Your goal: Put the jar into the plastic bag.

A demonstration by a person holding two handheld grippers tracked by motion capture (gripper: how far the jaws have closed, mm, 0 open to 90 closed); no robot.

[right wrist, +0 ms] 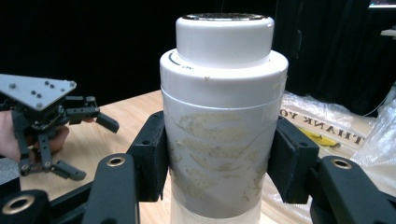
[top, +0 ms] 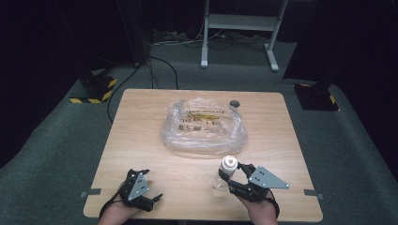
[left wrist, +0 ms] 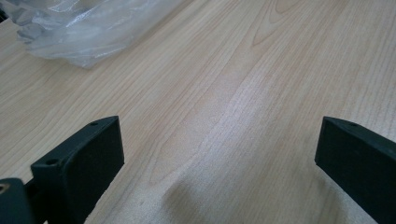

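A clear bottle with a white cap [top: 225, 172] [right wrist: 223, 116] stands upright near the table's front right. My right gripper [top: 230, 176] [right wrist: 219, 158] is shut on the bottle's upper body, one jaw pressed on each side. A crumpled clear plastic bag with yellow and black print [top: 204, 125] [left wrist: 84, 28] [right wrist: 327, 126] lies in the middle of the table. My left gripper [top: 141, 185] [left wrist: 219, 154] rests at the front left, open wide over bare wood, with nothing between its jaws. In the right gripper view the left gripper [right wrist: 91, 140] shows off to the left.
The light wooden table [top: 141, 140] has a small dark round object [top: 234, 102] near its far edge by the bag. Beyond it are a grey carpet, cables, a white metal frame [top: 239, 28], and two black and yellow blocks [top: 96, 89].
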